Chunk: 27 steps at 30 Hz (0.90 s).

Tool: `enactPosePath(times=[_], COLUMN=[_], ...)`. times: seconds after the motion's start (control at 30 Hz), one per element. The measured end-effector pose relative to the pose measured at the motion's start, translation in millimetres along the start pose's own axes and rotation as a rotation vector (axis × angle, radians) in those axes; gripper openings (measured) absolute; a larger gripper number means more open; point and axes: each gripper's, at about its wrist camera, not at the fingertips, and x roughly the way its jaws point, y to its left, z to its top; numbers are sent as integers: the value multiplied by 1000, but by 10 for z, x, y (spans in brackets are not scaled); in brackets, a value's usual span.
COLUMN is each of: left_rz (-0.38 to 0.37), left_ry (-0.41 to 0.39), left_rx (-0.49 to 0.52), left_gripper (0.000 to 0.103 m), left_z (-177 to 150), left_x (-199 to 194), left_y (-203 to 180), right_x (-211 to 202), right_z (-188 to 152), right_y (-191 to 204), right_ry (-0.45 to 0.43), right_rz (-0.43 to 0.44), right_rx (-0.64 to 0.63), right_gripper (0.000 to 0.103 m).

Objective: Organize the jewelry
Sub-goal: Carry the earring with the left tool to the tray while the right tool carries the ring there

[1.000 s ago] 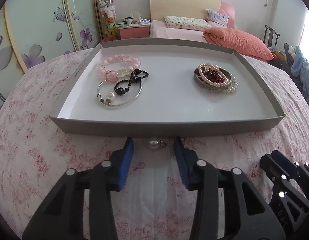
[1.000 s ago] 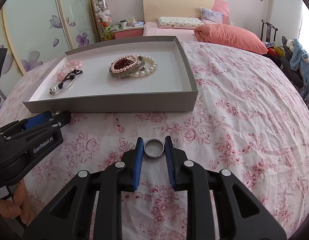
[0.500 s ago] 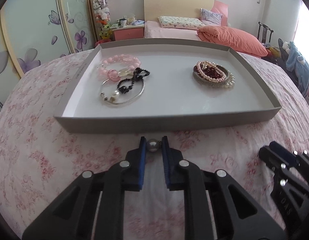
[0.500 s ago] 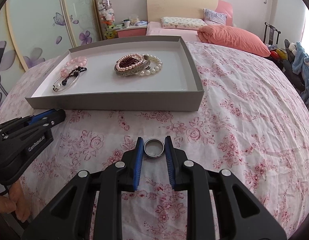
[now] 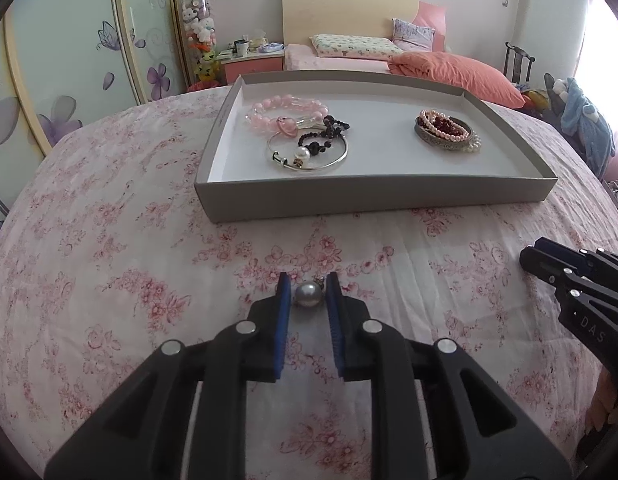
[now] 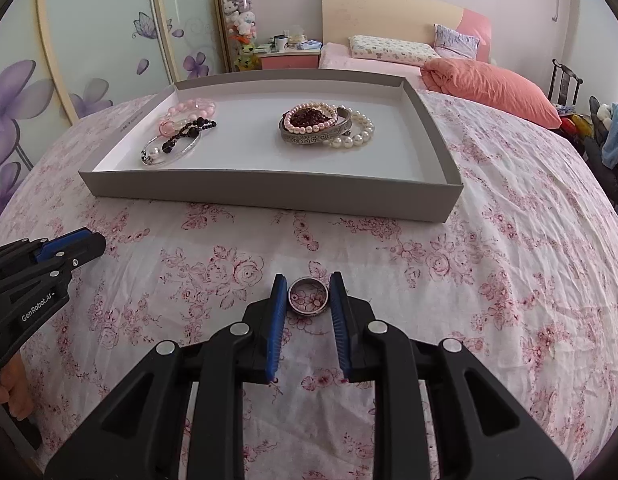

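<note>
Left tongs [image 5: 308, 290] grip a pearl earring [image 5: 308, 294] above the floral bedspread [image 5: 109, 280]; right tongs [image 6: 307, 292] grip a silver ring [image 6: 308, 301] likewise; beyond, on the bedspread, the grey tray [image 6: 269, 192] holds a pink bead bracelet [image 5: 285, 114], silver bangle [image 5: 309, 156] and pearl strands [image 6: 353, 132].
</note>
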Motion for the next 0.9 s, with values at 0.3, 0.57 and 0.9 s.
enactPosePath(times=[0.3,0.57,0.9], left_rz=[-25,-21,-5], left_ry=[-1,0,0], left_rx=[-8,-3,9], left_gripper=[15,15,15], left_z=[7,1,-3], left_x=[9,9,8], left_y=[9,8,-20], right_x=[-3,-7,-10], right_z=[-2,-4,-3], right_y=[-21,-28,-41], right_ry=[0,1,1], right_rz=[13,11,6], right_rx=[11,9,4], right_gripper=[23,23,23])
